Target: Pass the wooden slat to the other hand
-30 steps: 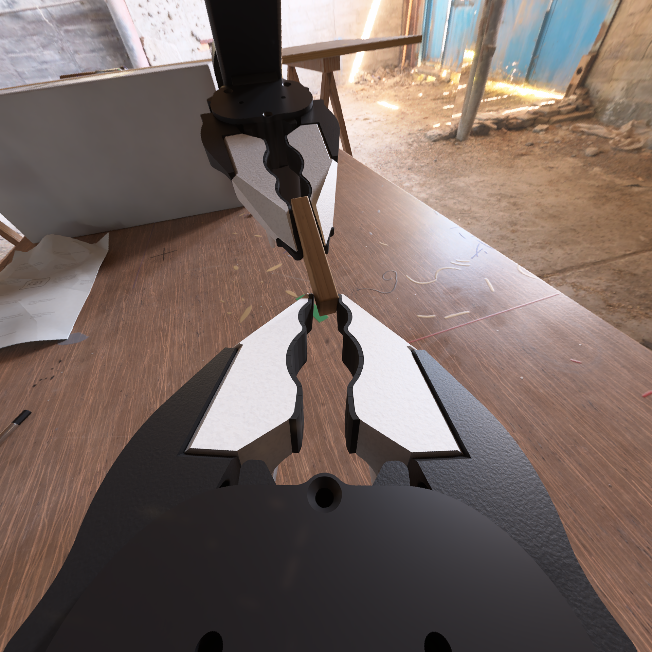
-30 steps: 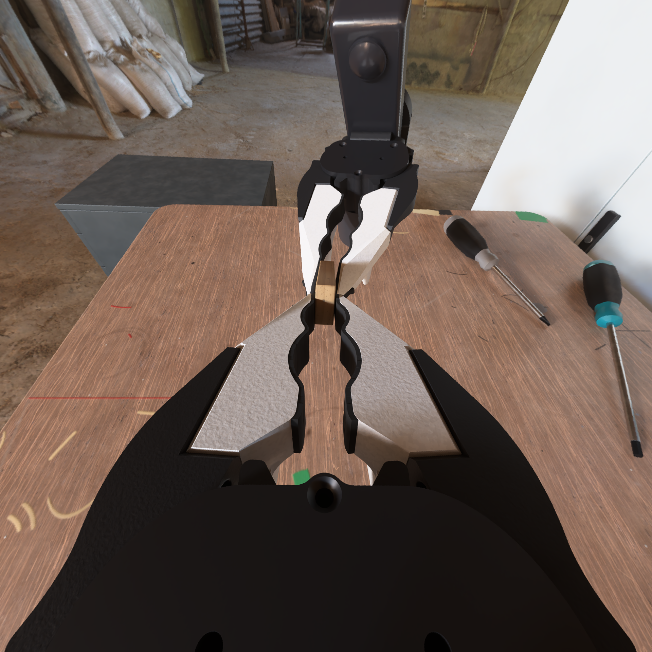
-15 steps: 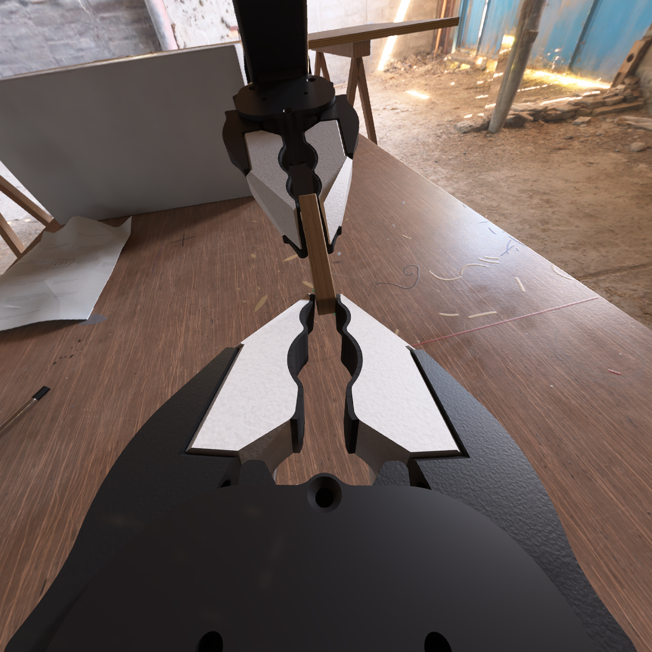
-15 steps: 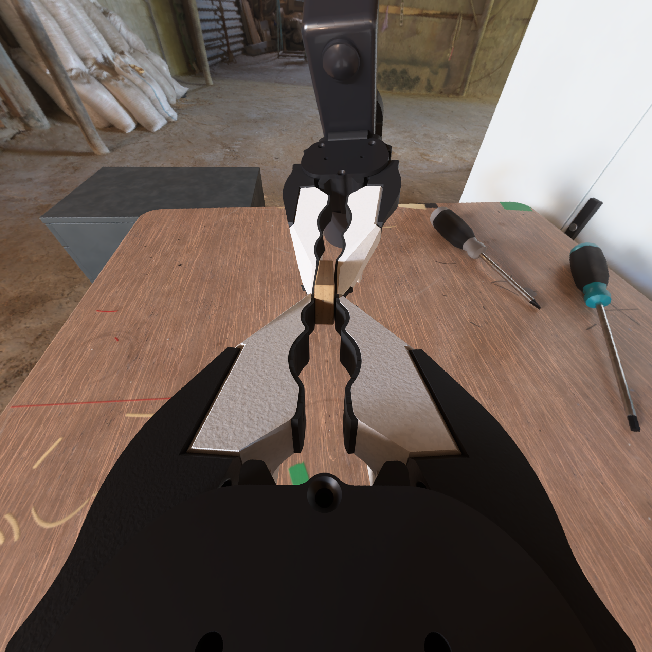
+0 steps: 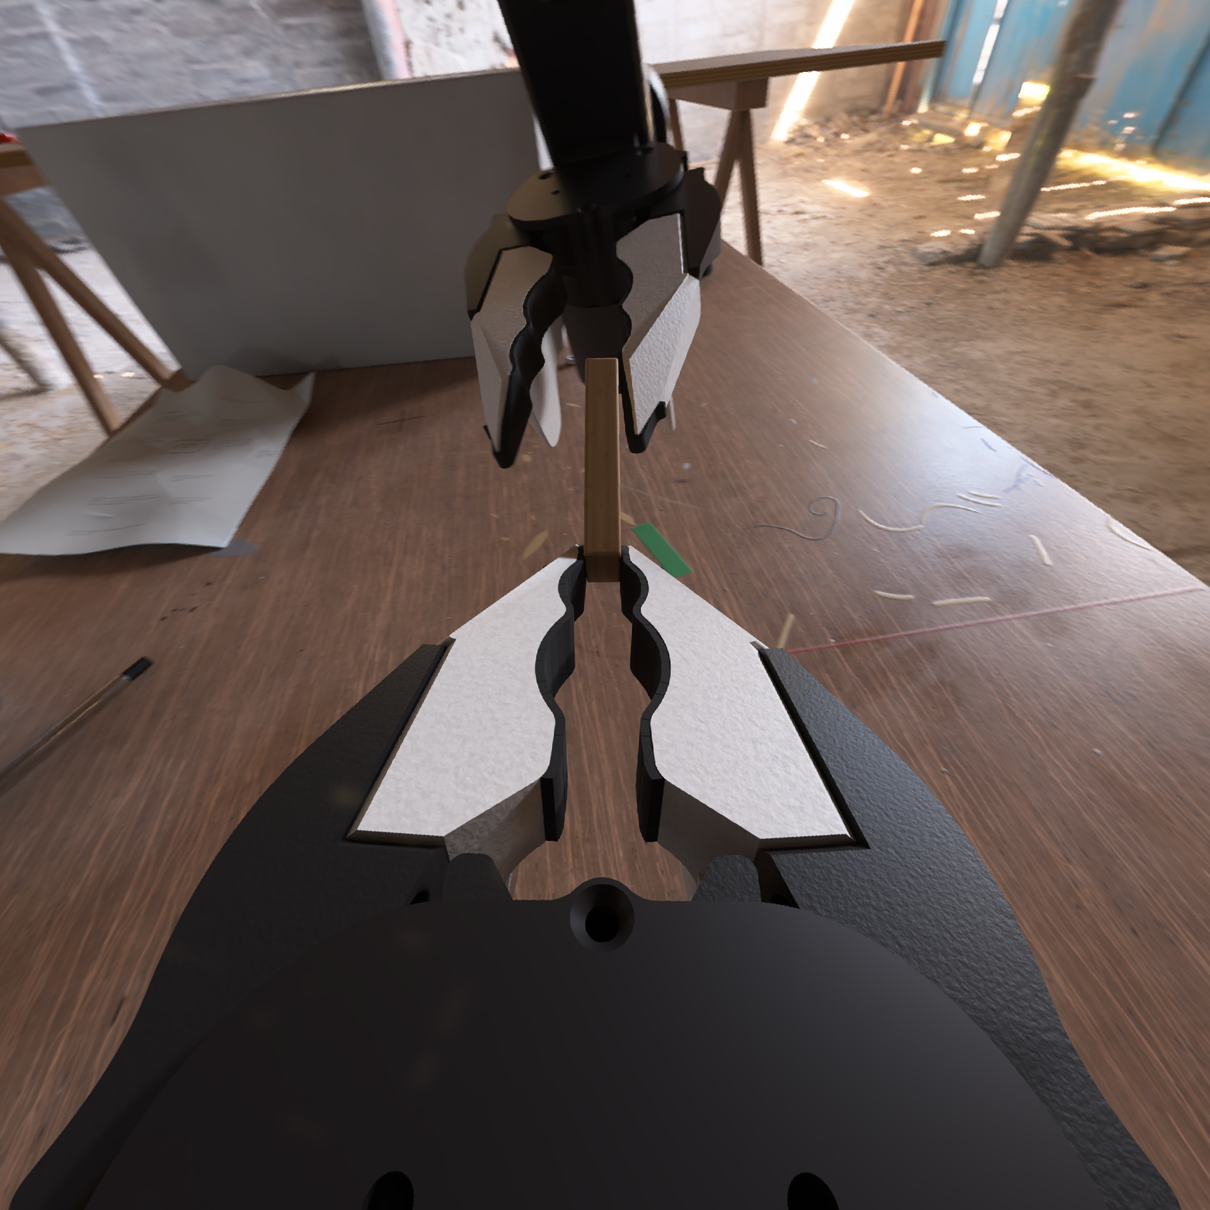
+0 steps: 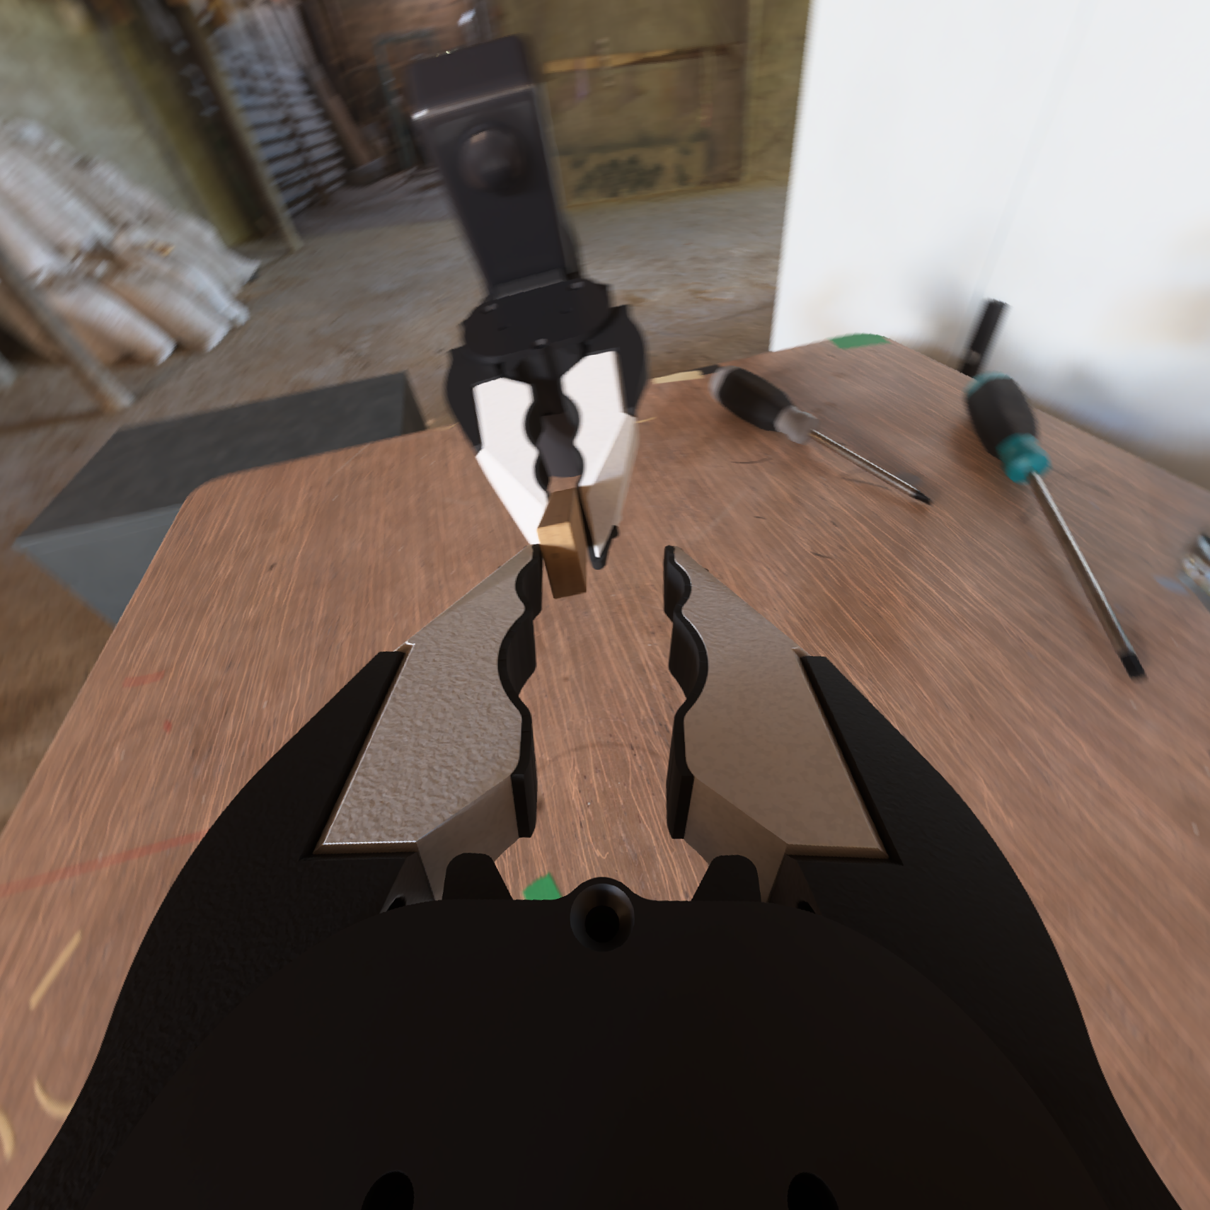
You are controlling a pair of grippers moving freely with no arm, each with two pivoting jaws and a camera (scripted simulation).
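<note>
The wooden slat point(image 5: 602, 458) is a short light-brown stick held in the air above the wooden table point(image 5: 262, 655). My left gripper point(image 5: 602, 564) is shut on its near end. My right gripper point(image 5: 568, 432) faces me in the left wrist view, with its fingers spread on either side of the slat's far end. In the right wrist view my right gripper point(image 6: 602, 569) is open, and the slat point(image 6: 564, 556) sits by its left fingertip, not clamped. The left gripper point(image 6: 568, 524) shows beyond it, closed on the slat.
Two screwdrivers, one black point(image 6: 786, 419) and one teal-banded point(image 6: 1021, 458), lie at the right of the table. A white board point(image 5: 262, 229) stands at the table's back, with paper sheets point(image 5: 164, 458) before it. A green tape piece point(image 5: 661, 549) and a pen point(image 5: 78, 714) lie on the table.
My right gripper has opened and let go of the slat's far end. The slat now stays in my left gripper alone. Both views have shifted slightly.
</note>
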